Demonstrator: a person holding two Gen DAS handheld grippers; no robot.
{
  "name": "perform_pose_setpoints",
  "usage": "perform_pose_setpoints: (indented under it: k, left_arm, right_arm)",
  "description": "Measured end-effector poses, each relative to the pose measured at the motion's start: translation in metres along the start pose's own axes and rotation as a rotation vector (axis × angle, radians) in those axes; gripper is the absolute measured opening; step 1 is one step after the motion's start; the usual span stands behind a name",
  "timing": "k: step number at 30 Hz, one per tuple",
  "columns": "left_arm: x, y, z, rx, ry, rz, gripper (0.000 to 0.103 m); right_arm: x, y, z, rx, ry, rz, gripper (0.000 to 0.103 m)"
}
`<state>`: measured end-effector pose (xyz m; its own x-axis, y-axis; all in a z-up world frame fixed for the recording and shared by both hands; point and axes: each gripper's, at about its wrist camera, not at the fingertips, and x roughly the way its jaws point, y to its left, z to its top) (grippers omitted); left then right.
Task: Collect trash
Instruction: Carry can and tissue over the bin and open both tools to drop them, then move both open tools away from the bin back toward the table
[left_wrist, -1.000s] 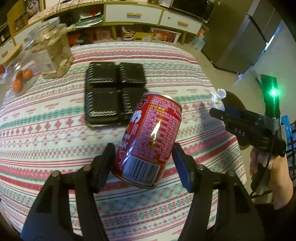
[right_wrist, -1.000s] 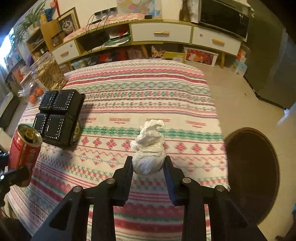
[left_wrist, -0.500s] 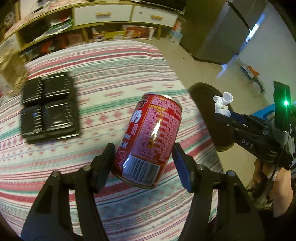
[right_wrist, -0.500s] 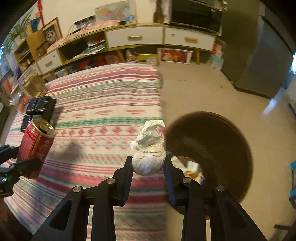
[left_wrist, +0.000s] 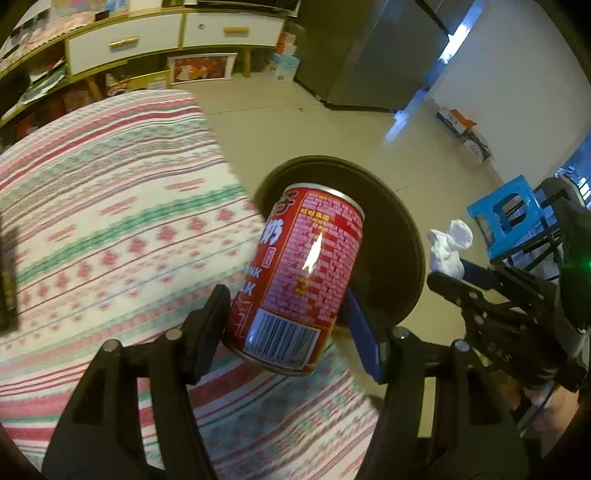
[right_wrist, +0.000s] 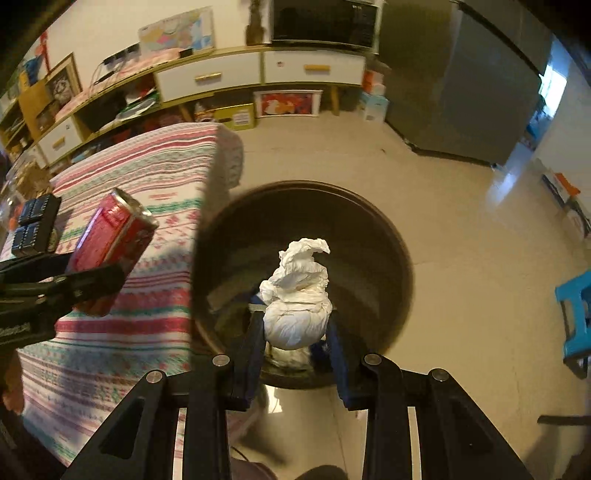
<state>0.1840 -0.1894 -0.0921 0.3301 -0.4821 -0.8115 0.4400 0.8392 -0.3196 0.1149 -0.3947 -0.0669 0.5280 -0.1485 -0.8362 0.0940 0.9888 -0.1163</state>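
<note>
My left gripper (left_wrist: 286, 314) is shut on a red drink can (left_wrist: 299, 273), held tilted over the table's right edge; the can also shows in the right wrist view (right_wrist: 110, 247). My right gripper (right_wrist: 295, 332) is shut on a crumpled white tissue ball (right_wrist: 297, 295) and holds it above the open dark round trash bin (right_wrist: 384, 254). In the left wrist view the bin (left_wrist: 402, 258) lies behind the can, and the right gripper (left_wrist: 448, 269) with the tissue (left_wrist: 448, 251) is at the right.
The table wears a striped patterned cloth (left_wrist: 110, 221). A black tray (right_wrist: 35, 225) lies on it at the far left. A blue stool (left_wrist: 509, 214) stands on the floor at the right. A low cabinet (right_wrist: 258, 74) and a grey fridge (right_wrist: 461, 92) stand behind.
Both grippers have swung right, from over the table to the bin beside it. The tissue now hangs over the bin's opening. The can is near the table's edge. Both grips are unchanged.
</note>
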Motion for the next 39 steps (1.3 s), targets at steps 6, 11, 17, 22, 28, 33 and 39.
perform_pose_setpoints:
  k: [6, 11, 17, 22, 28, 33, 39]
  left_arm:
    - [0.022, -0.016, 0.007, -0.001, -0.030, -0.054, 0.064]
    - [0.030, -0.022, 0.009, -0.009, -0.057, -0.071, 0.075]
    - [0.024, -0.020, 0.011, -0.005, -0.053, -0.014, 0.084]
    - [0.009, -0.016, 0.008, 0.011, -0.050, 0.024, 0.085]
    - [-0.010, -0.010, -0.002, 0.037, -0.041, 0.054, 0.086]
    - [-0.026, 0.001, -0.010, 0.034, -0.028, 0.069, 0.086]
    - [-0.046, 0.025, -0.016, 0.007, -0.017, 0.102, 0.090]
  right_arm:
    - [0.001, -0.023, -0.008, 0.032, 0.009, -0.005, 0.033]
    - [0.002, -0.034, -0.012, 0.049, 0.018, -0.003, 0.033]
    - [0.008, -0.036, -0.010, 0.056, 0.029, -0.002, 0.033]
    - [0.015, -0.035, -0.006, 0.068, 0.046, 0.008, 0.033]
    - [0.028, -0.030, -0.002, 0.075, 0.074, 0.006, 0.034]
    - [0.033, -0.028, 0.005, 0.106, 0.074, 0.010, 0.040]
    - [0.028, -0.017, 0.014, 0.144, 0.038, 0.045, 0.071]
